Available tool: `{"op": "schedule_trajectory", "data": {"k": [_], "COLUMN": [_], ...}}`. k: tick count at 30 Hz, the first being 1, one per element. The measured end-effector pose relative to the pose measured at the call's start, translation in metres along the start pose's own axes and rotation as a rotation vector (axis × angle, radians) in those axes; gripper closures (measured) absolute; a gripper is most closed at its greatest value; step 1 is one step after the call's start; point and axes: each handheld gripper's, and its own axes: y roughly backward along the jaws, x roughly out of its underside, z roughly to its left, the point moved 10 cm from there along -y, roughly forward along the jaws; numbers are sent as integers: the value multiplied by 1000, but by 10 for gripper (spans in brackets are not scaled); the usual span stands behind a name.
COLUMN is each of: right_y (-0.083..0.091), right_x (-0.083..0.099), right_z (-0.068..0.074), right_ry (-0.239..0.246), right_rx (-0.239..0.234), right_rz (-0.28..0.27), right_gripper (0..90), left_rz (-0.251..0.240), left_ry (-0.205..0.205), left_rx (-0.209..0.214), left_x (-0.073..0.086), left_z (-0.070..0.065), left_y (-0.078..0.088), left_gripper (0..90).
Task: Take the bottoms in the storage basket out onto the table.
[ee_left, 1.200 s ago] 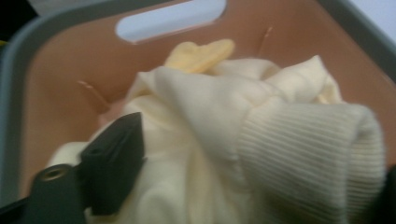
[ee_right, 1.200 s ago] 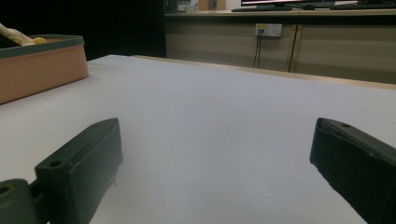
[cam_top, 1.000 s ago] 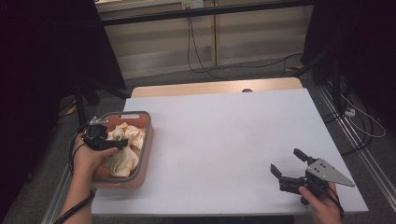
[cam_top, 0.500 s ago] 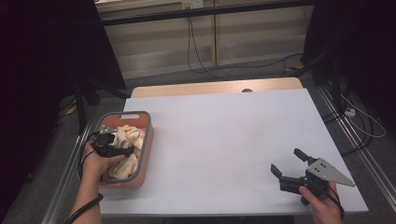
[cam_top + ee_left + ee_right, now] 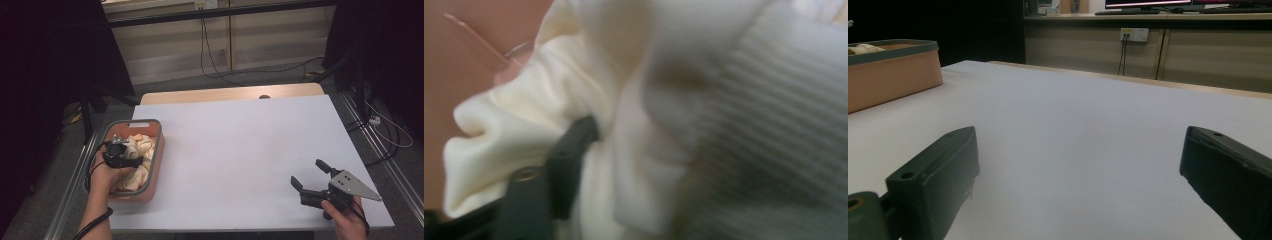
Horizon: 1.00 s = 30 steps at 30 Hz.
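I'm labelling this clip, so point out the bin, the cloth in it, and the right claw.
bin [image 5: 154, 155]: high view, on its grey right rim.
cloth [image 5: 524, 125]: left gripper view, on a cream fold.
right claw [image 5: 310, 174]: high view, midway between its open tips.

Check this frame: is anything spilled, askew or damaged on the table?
Nothing stands out. The cream cloth is bunched inside the bin, where the left tongs dig in. The right tongs hover open over the bare table.

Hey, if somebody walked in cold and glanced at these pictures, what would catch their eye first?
Probably the terracotta bin at the table's left edge, stuffed with cream cloth, where the left hand-held gripper is buried in the folds. Next, the right hand-held gripper at the near right corner, jaws wide apart over bare white table.
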Motion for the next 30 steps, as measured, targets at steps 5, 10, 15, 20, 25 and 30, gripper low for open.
{"op": "schedule_trajectory", "data": {"k": [5,10,15,20,25,30], "right_y": [-1,-1,-3,-3,-3,-3], "right_x": [0,0,0,0,0,0], "right_z": [-1,-1,0,-2,-2,-2], "right_ry": [5,-1,-1,-5,-16,-7], "right_rx": [-2,0,-6,-2,1,0], "right_rz": [1,1,2,0,-3,0], "right_gripper": [24,24,24,23,23,23], "left_rz": [25,39,39,5,-16,-49], "left_ry": [61,123,160,172,149,139], "left_rx": [17,12,50,68,96,108], "left_x": [-2,-6,-17,-35,-60,-84], "left_z": [0,1,-2,-1,-3,-4], "left_y": [4,8,19,39,67,94], "left_gripper": [597,667,711,718,718,718]}}
